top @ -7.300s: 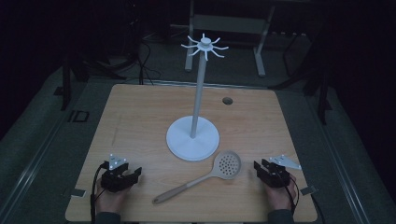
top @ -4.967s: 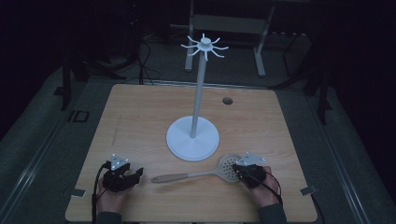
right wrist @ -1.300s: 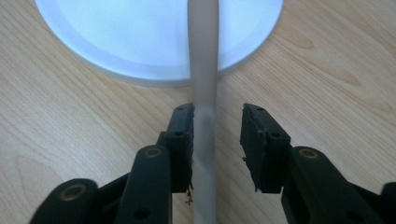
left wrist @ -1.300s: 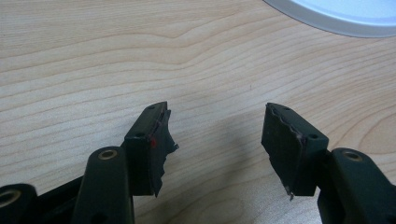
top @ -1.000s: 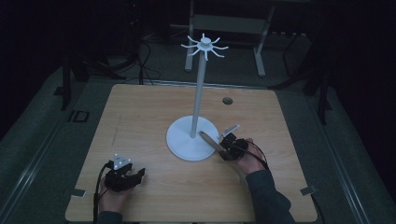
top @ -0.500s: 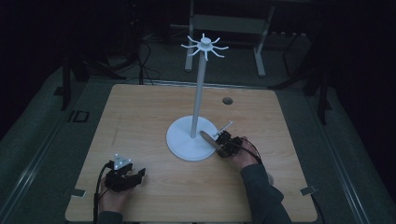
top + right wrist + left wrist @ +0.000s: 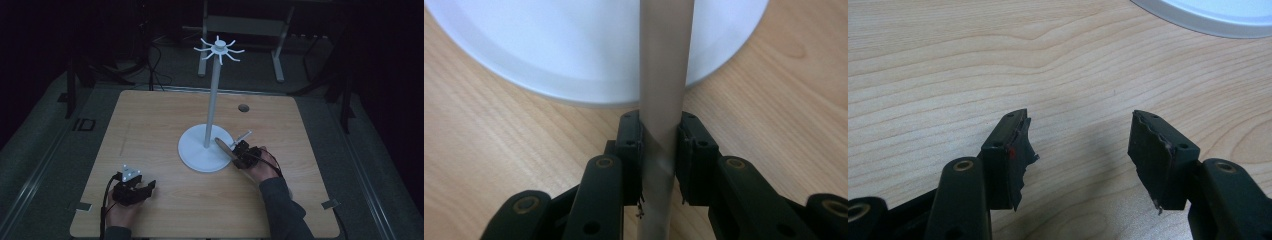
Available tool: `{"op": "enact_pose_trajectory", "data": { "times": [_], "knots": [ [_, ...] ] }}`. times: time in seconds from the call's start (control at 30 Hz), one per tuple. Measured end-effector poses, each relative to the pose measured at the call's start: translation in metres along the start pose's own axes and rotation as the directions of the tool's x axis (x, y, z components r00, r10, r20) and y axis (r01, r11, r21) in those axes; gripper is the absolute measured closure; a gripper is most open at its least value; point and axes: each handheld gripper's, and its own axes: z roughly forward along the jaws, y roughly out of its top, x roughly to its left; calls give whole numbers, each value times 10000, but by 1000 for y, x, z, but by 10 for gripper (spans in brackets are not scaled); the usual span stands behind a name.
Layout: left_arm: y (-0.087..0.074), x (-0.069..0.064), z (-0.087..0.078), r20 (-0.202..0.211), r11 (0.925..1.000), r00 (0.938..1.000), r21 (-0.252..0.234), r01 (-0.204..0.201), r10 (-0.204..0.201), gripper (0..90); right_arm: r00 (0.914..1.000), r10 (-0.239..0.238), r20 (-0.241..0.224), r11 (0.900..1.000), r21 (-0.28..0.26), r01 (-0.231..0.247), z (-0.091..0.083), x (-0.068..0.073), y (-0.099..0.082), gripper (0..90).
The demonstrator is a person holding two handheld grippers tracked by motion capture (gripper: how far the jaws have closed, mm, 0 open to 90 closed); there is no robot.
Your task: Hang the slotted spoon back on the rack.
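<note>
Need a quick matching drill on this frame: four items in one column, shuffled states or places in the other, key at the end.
Items:
1. left tool
2. right tool
3. stand base
4. skimmer handle

States:
A. white disc at the table's middle
B. jaws apart, nothing between them
C. grey shaft running over the disc's edge
D. clamped on a shaft

Pairs: 1-B, 2-D, 3-A, 4-C
</note>
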Motion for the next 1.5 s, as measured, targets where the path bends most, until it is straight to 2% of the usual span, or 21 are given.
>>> {"op": "enact_pose_trajectory", "data": {
  "times": [0.17, 0.27, 0.3, 0.37, 0.4, 0.43, 0.47, 0.6, 0.67, 0.73, 0.77, 0.83, 0.9, 1.07, 1.33, 1.5],
  "knots": [
    [0, 0, 0, -2, 10000, 10000, -13, 3, -3, 420, 9999, 33, 109, 9967, -817, -24, -19, 0, -8, 746],
    [0, 0, 0, -5, 10000, 10000, -9, -5, 5, 420, 9999, 104, 133, 9944, -1052, -89, -25, 0, -11, 746],
    [0, 0, 0, -8, 10000, 10000, -11, 1, -1, 420, 9997, 175, 177, 9915, -1294, -151, -30, -1, -13, 745],
    [0, 0, 0, -8, 10000, 10000, -11, 5, -5, 419, 9995, 238, 187, 9892, -1451, -208, -33, -1, -15, 746],
    [0, 0, 0, -12, 10000, 10000, -34, 12, -12, 420, 9992, 335, 212, 9845, -1730, -294, -38, -2, -18, 746],
    [0, 0, 0, -12, 10000, 10000, -34, 12, -12, 420, 9992, 335, 212, 9845, -1730, -294, -38, -2, -18, 746],
    [0, 0, 0, -9, 10000, 10000, -40, 20, -20, 420, 9988, 436, 204, 9792, -1989, -387, -44, -3, -21, 746],
    [0, 0, 0, -11, 10000, 10000, -11, -8, 8, 419, 9982, 543, 261, 9708, -2355, -466, -52, -4, -26, 746],
    [0, 0, 0, -19, 10000, 10000, -14, -6, 6, 419, 9977, 620, 274, 9612, -2708, -523, -60, -5, -29, 746],
    [0, 0, 0, -21, 10000, 10000, -14, -14, 14, 419, 9977, 621, 271, 9580, -2820, -519, -62, -6, -30, 746],
    [0, 0, 0, -19, 10000, 10000, -12, -14, 14, 420, 9974, 654, 306, 9519, -3016, -532, -66, -6, -31, 746],
    [0, 0, 0, -29, 10000, 10000, -6, -20, 20, 419, 9974, 654, 306, 9519, -3016, -532, -66, -6, -31, 746],
    [0, 0, 0, -33, 10000, 10000, -11, -15, 15, 420, 9971, 681, 347, 9408, -3347, -526, -72, -7, -33, 746],
    [0, 0, -1, -36, 10000, 10000, -19, -9, 9, 419, 9966, 758, 314, 9212, -3847, -580, -80, -8, -34, 746],
    [0, 0, -1, -29, 10000, 10000, -33, -5, 5, 420, 9964, 788, 319, 8960, -4405, -568, -90, -9, -33, 746],
    [0, 0, 0, -32, 10000, 10000, -30, -10, 9, 420, 9960, 818, 355, 8834, -4652, -560, -95, -8, -35, 746]
  ]
}}
